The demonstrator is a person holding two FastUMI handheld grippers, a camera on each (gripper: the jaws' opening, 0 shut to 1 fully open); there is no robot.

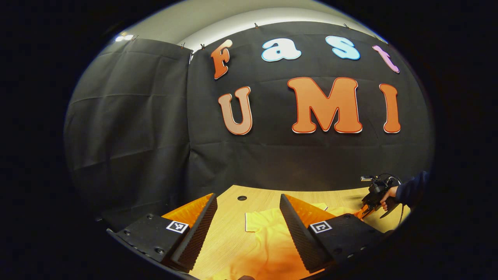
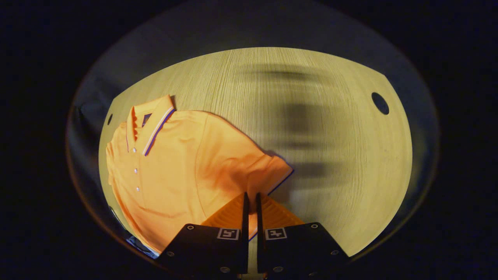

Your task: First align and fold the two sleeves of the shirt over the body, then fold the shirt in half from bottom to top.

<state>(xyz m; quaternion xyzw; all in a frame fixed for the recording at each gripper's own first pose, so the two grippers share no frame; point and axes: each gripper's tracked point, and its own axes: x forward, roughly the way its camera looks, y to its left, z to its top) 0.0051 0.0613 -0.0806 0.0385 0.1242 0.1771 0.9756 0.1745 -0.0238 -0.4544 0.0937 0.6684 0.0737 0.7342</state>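
Sleeve-folding underway: right gripper (image 2: 251, 200) pinched on shirt (image 2: 171, 163) sleeve (image 2: 268, 171); left gripper (image 1: 249, 221) wide above shirt. Next: carrying sleeve over shirt's body.

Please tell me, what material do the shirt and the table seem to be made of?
The shirt looks like soft knitted cotton or a cotton blend, matte orange: it creases and drapes, and has a striped collar and small buttons. The table looks like light wood or wood-pattern laminate, smooth with a slight sheen: fine straight grain lines run across it. Which of these, the pictures cannot settle.
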